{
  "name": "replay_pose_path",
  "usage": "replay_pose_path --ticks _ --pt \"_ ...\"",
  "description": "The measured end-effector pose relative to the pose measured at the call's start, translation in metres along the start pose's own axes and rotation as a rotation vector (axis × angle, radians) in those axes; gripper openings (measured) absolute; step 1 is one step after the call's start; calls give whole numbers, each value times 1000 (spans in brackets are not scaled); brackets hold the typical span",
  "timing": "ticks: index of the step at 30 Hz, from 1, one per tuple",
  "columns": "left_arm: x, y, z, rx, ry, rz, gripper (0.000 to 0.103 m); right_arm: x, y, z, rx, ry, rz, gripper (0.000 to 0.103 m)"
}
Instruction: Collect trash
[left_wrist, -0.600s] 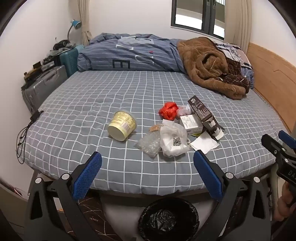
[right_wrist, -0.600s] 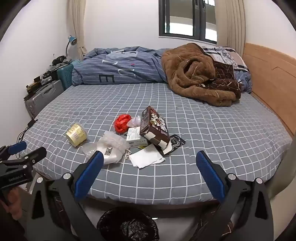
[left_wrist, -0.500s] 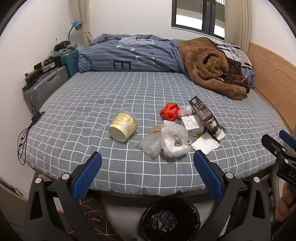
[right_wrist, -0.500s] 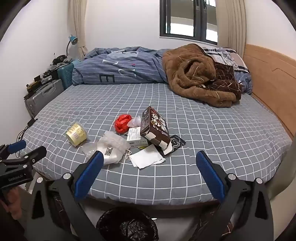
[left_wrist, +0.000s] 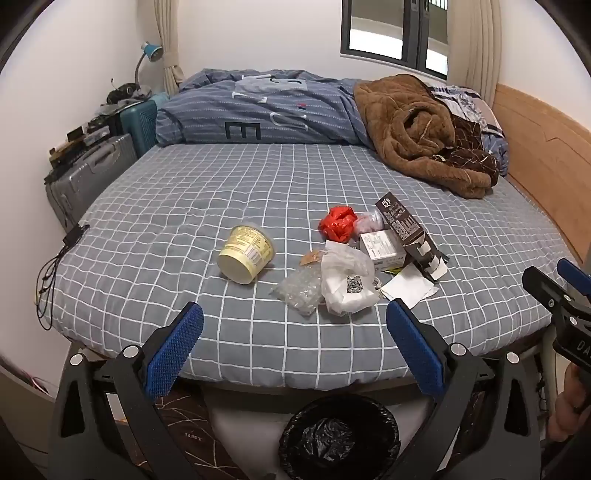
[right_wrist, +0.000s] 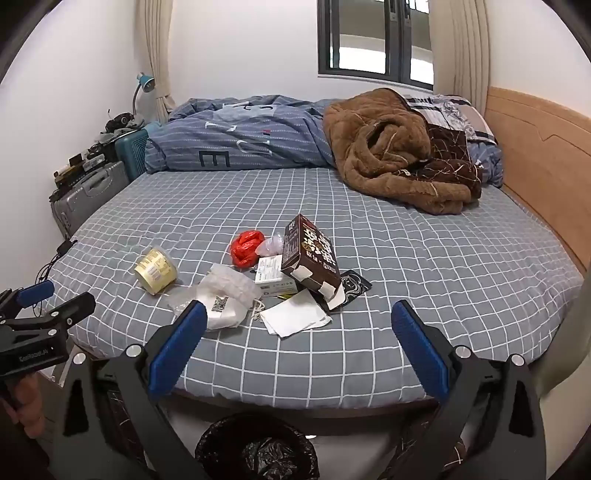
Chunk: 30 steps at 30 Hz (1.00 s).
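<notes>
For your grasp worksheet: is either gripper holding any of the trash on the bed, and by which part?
Nothing is held. The left gripper and right gripper both stand open and empty, short of the trash pile on the bed.

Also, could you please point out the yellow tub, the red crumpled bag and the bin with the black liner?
yellow tub (left_wrist: 246, 254): left wrist view, on its labelled side wall.
red crumpled bag (left_wrist: 337, 223): left wrist view, middle of the crumple.
bin (right_wrist: 258, 448): right wrist view, on its black liner.
</notes>
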<state>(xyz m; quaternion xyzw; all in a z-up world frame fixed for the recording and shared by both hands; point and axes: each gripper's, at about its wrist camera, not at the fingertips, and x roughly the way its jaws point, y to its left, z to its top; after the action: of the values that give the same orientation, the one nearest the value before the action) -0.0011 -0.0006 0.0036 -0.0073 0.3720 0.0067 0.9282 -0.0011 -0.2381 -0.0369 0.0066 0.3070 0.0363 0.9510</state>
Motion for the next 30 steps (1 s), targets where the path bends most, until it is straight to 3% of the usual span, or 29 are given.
replay_pose_path --ticks 30 --pt "-12 -5 3 4 -24 -18 97 -8 -3 1 21 4 3 96"
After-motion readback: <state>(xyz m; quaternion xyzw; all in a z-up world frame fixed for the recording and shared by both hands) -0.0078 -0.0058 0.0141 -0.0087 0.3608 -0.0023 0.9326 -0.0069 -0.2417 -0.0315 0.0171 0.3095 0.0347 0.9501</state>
